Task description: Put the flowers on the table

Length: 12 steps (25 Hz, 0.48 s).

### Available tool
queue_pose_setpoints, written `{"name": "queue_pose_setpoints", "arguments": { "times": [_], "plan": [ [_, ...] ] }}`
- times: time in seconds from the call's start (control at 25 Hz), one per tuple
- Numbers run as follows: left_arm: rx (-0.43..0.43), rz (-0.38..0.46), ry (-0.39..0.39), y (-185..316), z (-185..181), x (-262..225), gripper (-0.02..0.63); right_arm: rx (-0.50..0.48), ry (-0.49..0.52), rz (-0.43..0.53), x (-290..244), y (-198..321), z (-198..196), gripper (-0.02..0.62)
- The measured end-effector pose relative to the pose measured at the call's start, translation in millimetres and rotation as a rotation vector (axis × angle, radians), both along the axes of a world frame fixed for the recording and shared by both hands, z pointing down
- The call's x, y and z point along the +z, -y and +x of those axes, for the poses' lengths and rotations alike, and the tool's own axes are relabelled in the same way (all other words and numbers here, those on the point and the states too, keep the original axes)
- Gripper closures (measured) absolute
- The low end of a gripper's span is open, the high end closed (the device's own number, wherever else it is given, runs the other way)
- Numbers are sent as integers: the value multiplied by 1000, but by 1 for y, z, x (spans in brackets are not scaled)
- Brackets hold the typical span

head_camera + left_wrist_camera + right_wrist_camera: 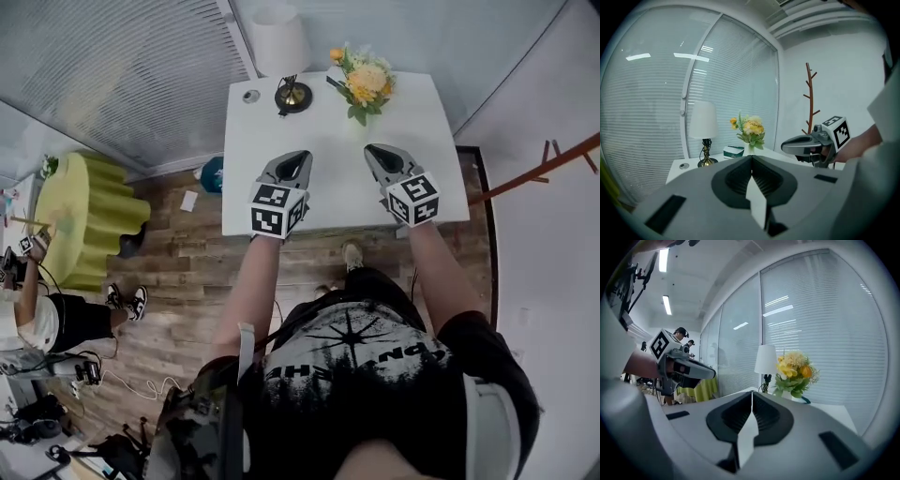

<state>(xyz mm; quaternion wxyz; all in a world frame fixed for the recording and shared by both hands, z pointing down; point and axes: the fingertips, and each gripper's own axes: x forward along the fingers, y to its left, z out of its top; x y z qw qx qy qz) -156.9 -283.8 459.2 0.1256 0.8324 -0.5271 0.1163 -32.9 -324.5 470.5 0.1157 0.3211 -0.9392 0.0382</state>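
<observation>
A bunch of yellow and orange flowers (pixel 366 82) stands in a white vase at the far edge of the white table (pixel 328 192). In the left gripper view the flowers (pixel 750 127) are ahead, and in the right gripper view the flowers (pixel 794 369) are ahead and to the right. My left gripper (pixel 298 159) and right gripper (pixel 375 152) hover side by side over the table's middle, short of the vase. Both are shut with nothing between the jaws, as seen at the left gripper (pixel 751 157) and the right gripper (pixel 752 392).
A white-shaded lamp (pixel 281 47) and a small round object (pixel 250 96) stand at the table's far left. A small green box (pixel 733 151) lies beside the vase. A wooden coat rack (pixel 553 164) is to the right. A yellow-green table (pixel 84 211) and a person (pixel 37 319) are at the left.
</observation>
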Motion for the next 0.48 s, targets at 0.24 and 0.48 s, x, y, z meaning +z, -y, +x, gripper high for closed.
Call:
{"name": "queue_pose_setpoints", "arguments": {
  "times": [0.24,0.48],
  "plan": [
    [6,38,30,-39,0,-11,595,11,24,4,-14,-41,2,578],
    [11,50,17,-65,-3,-14,595,22,19,33,-30,-63,-2,578]
  ]
}}
